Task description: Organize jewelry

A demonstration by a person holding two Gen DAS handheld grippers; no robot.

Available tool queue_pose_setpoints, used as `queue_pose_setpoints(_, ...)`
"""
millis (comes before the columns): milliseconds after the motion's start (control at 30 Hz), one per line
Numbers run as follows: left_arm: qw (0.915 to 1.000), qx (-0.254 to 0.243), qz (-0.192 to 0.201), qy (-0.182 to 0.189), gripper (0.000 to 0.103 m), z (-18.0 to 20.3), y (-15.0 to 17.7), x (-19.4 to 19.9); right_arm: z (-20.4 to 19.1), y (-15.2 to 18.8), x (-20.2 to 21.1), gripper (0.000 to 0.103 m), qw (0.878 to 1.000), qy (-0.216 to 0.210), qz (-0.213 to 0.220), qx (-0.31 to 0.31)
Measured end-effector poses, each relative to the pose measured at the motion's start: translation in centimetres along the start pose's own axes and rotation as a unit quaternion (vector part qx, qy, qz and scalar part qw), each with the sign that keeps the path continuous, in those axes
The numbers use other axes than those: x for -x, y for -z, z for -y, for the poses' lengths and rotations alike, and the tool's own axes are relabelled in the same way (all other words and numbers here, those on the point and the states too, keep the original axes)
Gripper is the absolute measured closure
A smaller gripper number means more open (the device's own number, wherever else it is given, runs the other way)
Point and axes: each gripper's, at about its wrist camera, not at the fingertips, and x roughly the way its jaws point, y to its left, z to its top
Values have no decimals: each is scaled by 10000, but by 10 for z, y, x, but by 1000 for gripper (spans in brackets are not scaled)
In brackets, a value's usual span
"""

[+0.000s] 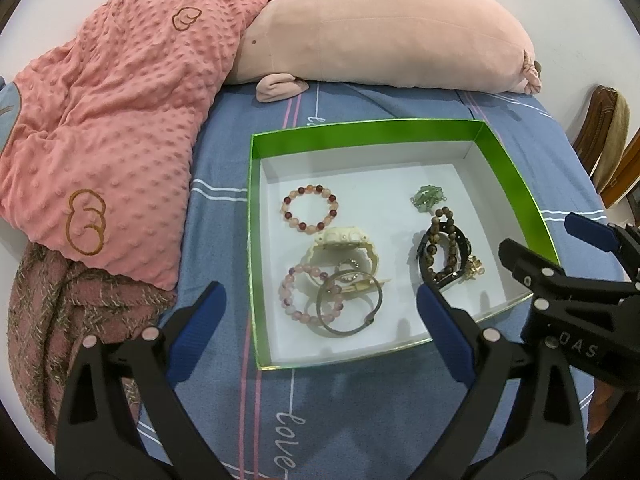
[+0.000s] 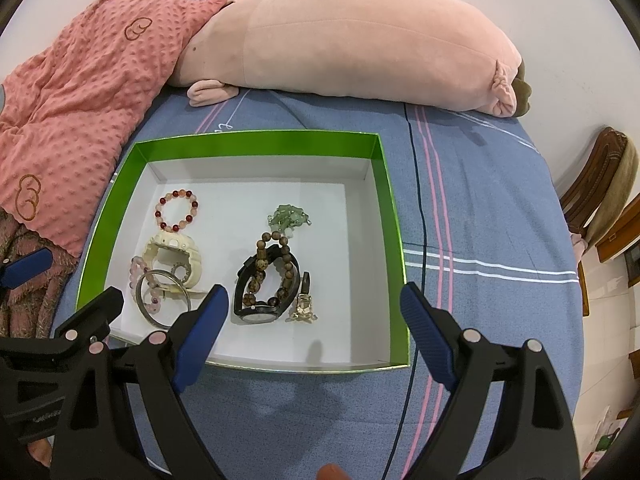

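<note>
A: Both sets of jaws wide, nothing held. Left gripper [image 1: 320,320] and right gripper [image 2: 310,320] hover at the near edge of the green box [image 2: 390,216].

B: Jewelry's all inside: beaded bracelet [image 1: 310,210], cream watch [image 1: 344,248], black watch [image 2: 266,284]. We're likely between picks; next we drop onto one piece, untangling.

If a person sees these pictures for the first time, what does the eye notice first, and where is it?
First comes the green box with its white floor, lying on the blue bedsheet and holding a scatter of bracelets and watches. Behind it, a long pink plush toy stretches along the wall, beside a dotted pink blanket. Near the lens, the left claw and the right claw stand open and empty.
</note>
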Motion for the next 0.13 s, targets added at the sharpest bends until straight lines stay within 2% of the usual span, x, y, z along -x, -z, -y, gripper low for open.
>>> queue_pose_setpoints(133, 10000, 18, -23, -4, 6, -1, 0, -1, 2, 3, 3, 16, 9999, -8, 81, -85)
